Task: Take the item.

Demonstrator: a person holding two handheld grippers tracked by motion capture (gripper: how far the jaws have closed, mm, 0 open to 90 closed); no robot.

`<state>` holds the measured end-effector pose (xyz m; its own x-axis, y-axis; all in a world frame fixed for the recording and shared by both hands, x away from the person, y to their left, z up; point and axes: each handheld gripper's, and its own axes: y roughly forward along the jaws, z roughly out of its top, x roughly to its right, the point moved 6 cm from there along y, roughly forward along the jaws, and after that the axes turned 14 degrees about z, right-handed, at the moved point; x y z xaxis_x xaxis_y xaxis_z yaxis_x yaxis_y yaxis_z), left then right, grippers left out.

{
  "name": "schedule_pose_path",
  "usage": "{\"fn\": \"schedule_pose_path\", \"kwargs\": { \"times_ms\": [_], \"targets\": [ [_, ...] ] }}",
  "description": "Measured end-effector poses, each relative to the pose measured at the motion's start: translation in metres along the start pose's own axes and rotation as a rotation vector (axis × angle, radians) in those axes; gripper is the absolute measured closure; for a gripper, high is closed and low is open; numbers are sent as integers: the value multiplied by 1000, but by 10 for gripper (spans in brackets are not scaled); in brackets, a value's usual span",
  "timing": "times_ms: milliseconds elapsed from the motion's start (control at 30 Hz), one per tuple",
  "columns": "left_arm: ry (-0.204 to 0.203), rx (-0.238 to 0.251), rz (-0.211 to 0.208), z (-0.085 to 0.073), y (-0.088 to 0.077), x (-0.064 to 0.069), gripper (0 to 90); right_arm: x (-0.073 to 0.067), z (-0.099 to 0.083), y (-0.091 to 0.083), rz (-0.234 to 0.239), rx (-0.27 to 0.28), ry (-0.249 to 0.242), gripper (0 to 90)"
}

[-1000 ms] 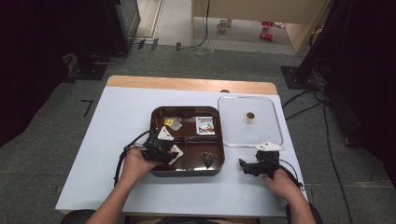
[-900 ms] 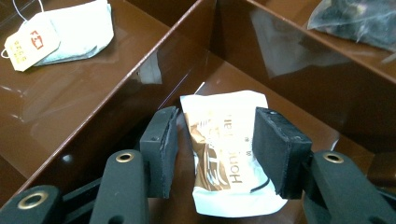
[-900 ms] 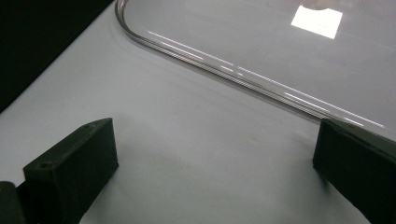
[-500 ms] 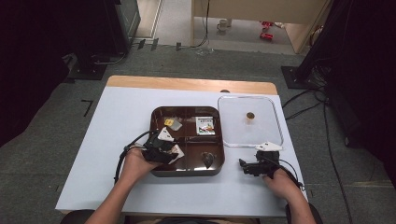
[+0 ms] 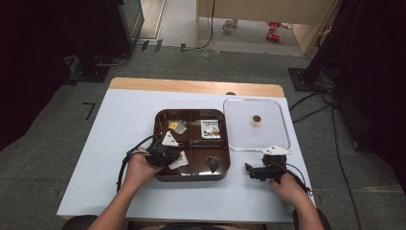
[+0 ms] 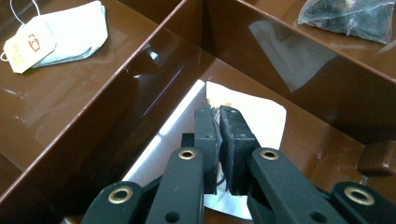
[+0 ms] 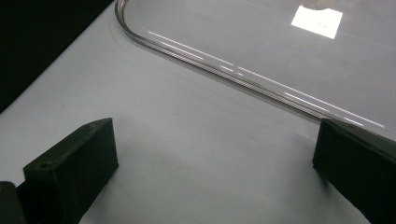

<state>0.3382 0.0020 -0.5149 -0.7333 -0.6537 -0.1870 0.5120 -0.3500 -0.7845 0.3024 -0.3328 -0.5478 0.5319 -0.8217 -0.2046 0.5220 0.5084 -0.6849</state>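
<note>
A brown tray (image 5: 191,178) with several compartments lies mid-table. Its front-left compartment holds a white paper packet (image 6: 259,116), which appears in the high view as the packet (image 5: 181,162). My left gripper (image 6: 219,112) reaches into that compartment (image 5: 176,159). Its jaws have just been closing and now pinch the packet's edge. My right gripper (image 5: 250,171) rests on the table to the right of the tray. Its jaws stand wide apart (image 7: 215,144) with nothing between them, close to the corner of a clear lid (image 7: 280,46).
The tray also holds a tea bag (image 6: 70,32) with a tag at the back left, a printed packet (image 5: 210,128) at the back right and a dark packet (image 6: 350,16) at the front right. The clear lid (image 5: 268,129) with a brown knob (image 5: 256,118) lies beside the tray.
Both hands keep their places and nothing on the table has shifted in the high view.
</note>
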Motion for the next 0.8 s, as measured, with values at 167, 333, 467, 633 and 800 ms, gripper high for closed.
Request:
{"fn": "schedule_pose_path", "kwargs": {
  "times_ms": [167,333,467,633,800],
  "targets": [
    [-15,-2,-10,1,0,0,886,0,0,0,0,0,0,0],
    [-35,-2,-22,1,0,-1,894,0,0,0,0,0,0,0],
    [-54,3,-36,2,-2,-4,900,0,0,0,0,0,1,0],
    [-71,14,-47,3,-4,-5,900,0,0,0,0,0,0,0],
    [-83,25,-57,5,-8,-7,900,0,0,0,0,0,0,0]
  ]
}}
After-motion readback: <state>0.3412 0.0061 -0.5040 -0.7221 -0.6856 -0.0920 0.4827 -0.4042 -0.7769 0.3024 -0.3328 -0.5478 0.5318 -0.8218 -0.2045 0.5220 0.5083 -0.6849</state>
